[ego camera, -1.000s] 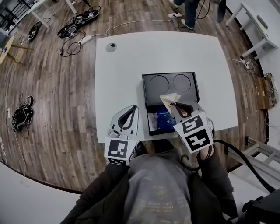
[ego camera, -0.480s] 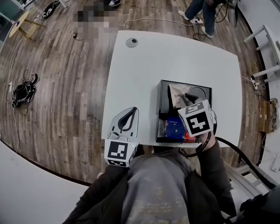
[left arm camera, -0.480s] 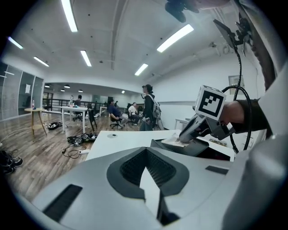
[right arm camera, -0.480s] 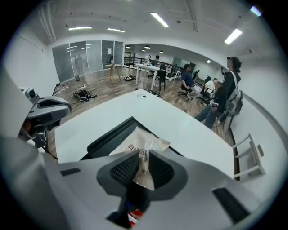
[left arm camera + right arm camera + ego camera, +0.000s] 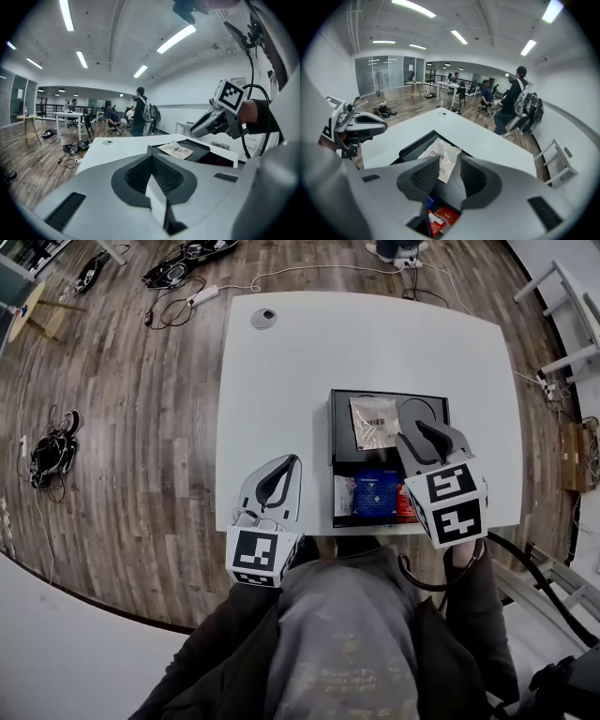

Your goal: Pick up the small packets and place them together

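Looking down, you have the pale packet (image 5: 373, 422) lying flat, print up, on the left round recess in the far half of the black tray (image 5: 335, 442). Its long axis runs roughly from the surface's (image 5: 300, 362) far edge toward the near edge. The tray sits at the near edge, toward the right corner.

A second ago your right tongs (image 5: 429, 435) carried that packet above the tray's middle. Now they have just been opening and stand released over the right recess. The packet lies beyond them and nothing is pressed between the jaws.

The tray's near half holds a blue packet (image 5: 377, 493), with a red packet (image 5: 405, 507) on its right and a whitish packet (image 5: 343, 495) on its left.

Your left tongs (image 5: 284, 470) hang clenched and empty over the near edge, left of the tray.
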Available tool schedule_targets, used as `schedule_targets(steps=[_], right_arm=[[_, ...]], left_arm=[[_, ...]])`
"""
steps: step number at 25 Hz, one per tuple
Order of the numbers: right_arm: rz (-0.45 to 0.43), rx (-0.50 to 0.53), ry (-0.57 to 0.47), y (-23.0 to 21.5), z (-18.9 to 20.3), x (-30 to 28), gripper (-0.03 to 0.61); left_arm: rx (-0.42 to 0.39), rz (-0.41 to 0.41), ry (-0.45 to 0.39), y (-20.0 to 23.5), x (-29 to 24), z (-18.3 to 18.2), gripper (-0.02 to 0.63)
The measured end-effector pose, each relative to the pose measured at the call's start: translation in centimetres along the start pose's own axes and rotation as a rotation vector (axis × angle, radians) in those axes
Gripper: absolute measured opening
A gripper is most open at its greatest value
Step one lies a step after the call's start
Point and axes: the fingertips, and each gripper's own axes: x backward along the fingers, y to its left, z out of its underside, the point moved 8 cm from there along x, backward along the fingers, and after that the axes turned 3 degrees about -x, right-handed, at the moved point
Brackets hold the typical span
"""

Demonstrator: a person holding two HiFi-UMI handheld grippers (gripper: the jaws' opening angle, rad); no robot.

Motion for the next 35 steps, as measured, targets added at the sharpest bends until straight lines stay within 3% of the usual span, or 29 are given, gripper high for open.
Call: schedule_targets(steps=[3, 5, 8, 12, 27, 31, 35], right_arm=[[0.007, -0.046, -0.013, 0.1, 2.3, 2.6, 0.141], [-0.035, -0.079, 0.021, 0.8, 4.4, 3.6, 0.141], [-0.119, -0.128, 0.124, 2.5, 7.8, 3.0, 0.141], [-0.149, -0.129, 0.258, 3.7, 10.5, 0.2, 0.141], [-0.205, -0.116, 0.393, 4.5, 11.2, -4.9, 0.141], [-0.239, -0.126, 0.368, 4.7, 11.3, -5.0, 0.136], [-0.249, -0.099, 0.335, 4.8, 11.1, -4.8, 0.080]], left_arm=[[-0.029, 0.058, 0.010, -1.2, -0.3, 0.2, 0.002], [-0.042, 0.094, 0.020, -2.2, -0.5, 0.2, 0.002], [-0.063, 0.133, 0.031, -3.3, -0.5, 0.3, 0.002], [-0.076, 0.145, 0.043, -3.6, -0.3, 0.4, 0.002], [-0.041, 0.119, 0.082, -2.0, -0.9, 1.7, 0.002], [-0.033, 0.123, 0.087, -1.8, -1.2, 2.0, 0.002], [-0.033, 0.130, 0.091, -1.7, -1.5, 2.1, 0.002]])
